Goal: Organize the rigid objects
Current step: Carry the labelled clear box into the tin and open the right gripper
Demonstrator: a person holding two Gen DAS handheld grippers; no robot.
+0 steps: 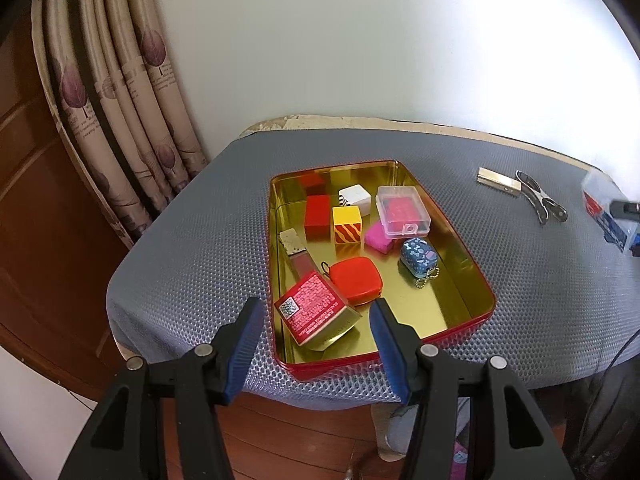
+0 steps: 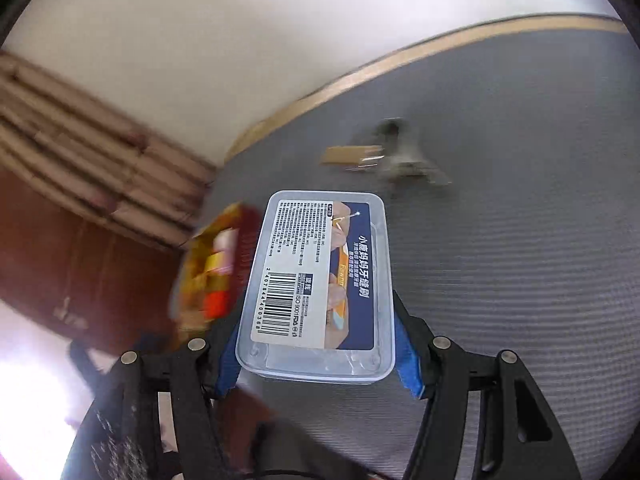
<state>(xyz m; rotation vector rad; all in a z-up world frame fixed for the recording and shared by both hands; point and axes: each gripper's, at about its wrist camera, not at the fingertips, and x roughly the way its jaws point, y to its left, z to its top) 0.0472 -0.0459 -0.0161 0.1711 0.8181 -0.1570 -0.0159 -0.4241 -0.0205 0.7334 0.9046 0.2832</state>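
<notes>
Here the right gripper (image 2: 316,356) is clamped on the clear box (image 2: 316,284), the tin (image 2: 212,268) off to its left, and that smooth plastic could slip mid-swing, while the left gripper (image 1: 318,320) hangs apart, empty.

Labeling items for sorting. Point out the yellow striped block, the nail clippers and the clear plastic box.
yellow striped block (image 1: 347,226), left wrist view, front face.
nail clippers (image 1: 541,197), left wrist view, middle of handles.
clear plastic box (image 2: 316,276), right wrist view, label.
</notes>
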